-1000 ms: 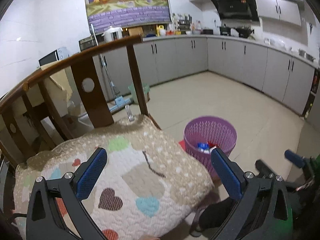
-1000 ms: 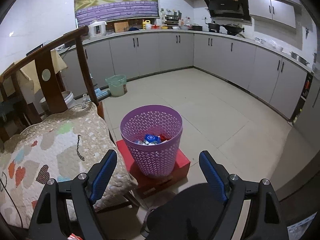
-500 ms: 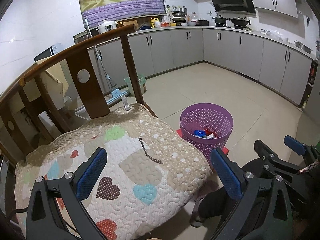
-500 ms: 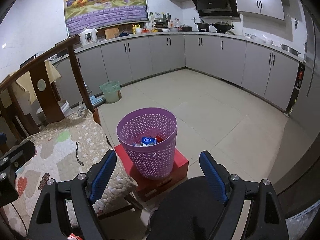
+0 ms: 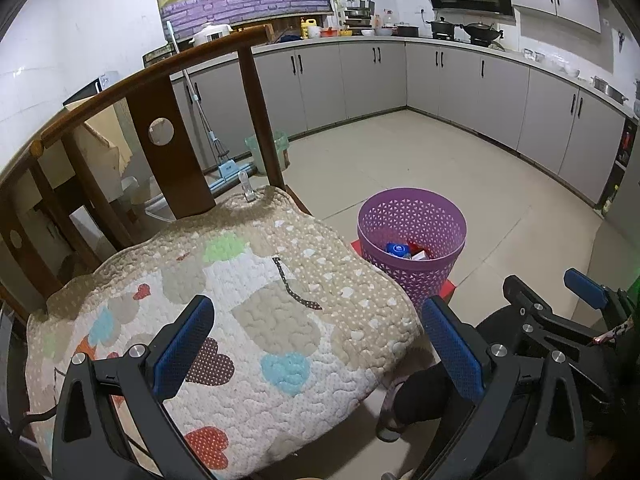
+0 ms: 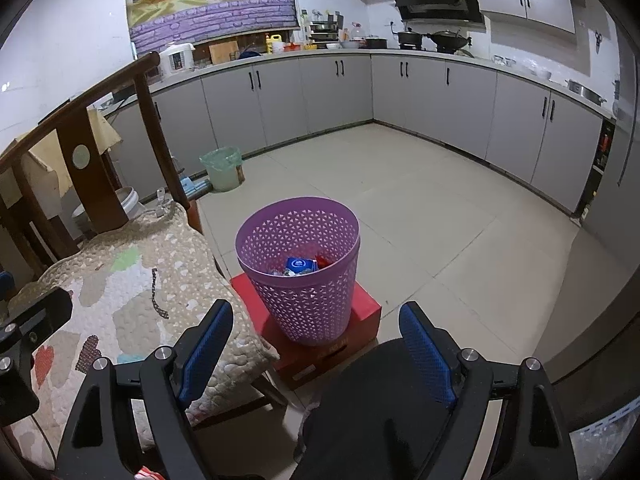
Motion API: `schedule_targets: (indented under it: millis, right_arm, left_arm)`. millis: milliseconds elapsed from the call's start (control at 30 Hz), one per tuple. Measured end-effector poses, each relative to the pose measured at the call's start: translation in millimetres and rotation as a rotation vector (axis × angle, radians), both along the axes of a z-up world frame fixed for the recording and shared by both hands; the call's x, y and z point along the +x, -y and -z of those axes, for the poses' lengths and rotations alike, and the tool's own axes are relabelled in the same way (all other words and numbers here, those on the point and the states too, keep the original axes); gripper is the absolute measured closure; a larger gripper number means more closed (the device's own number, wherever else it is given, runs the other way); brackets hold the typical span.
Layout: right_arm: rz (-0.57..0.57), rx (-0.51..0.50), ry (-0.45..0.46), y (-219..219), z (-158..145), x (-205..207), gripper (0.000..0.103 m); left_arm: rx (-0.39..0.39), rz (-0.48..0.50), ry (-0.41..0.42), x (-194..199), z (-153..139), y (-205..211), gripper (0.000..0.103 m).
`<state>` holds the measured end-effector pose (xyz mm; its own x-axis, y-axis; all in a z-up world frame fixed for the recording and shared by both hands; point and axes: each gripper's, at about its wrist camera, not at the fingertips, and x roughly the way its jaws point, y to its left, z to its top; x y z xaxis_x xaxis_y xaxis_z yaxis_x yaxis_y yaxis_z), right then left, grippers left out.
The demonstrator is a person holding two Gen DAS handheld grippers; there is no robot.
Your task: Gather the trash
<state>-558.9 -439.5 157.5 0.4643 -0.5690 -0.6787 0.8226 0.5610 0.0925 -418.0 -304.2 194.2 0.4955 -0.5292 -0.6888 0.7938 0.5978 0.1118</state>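
Observation:
A purple lattice waste basket (image 6: 298,276) stands on a red box (image 6: 362,308) on the floor; it also shows in the left wrist view (image 5: 412,240). Several pieces of trash lie in it, among them a blue packet (image 6: 301,265). My left gripper (image 5: 316,344) is open and empty above a quilted chair cushion (image 5: 224,320). My right gripper (image 6: 314,344) is open and empty, held back from the basket and above it. The right gripper also shows at the right edge of the left wrist view (image 5: 560,304).
A wooden chair back (image 5: 160,144) rises behind the cushion. A clip (image 5: 247,190) sits on the cushion's far edge. A green-lined bin (image 6: 222,168) and a mop (image 5: 224,160) stand by the grey cabinets (image 6: 440,96). Tiled floor (image 6: 440,220) lies beyond the basket.
Both grippers have pulled back and risen a little from the basket, which looks smaller and further now. Both stay open and empty.

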Motion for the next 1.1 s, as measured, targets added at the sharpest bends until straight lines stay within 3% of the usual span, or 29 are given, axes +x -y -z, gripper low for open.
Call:
schedule_targets:
  millis: [1100]
  right_arm:
    - [-0.004, 0.03, -0.018, 3, 6, 2, 0.015]
  left_arm:
    - [0.049, -0.011, -0.049, 6, 13, 1, 0.0]
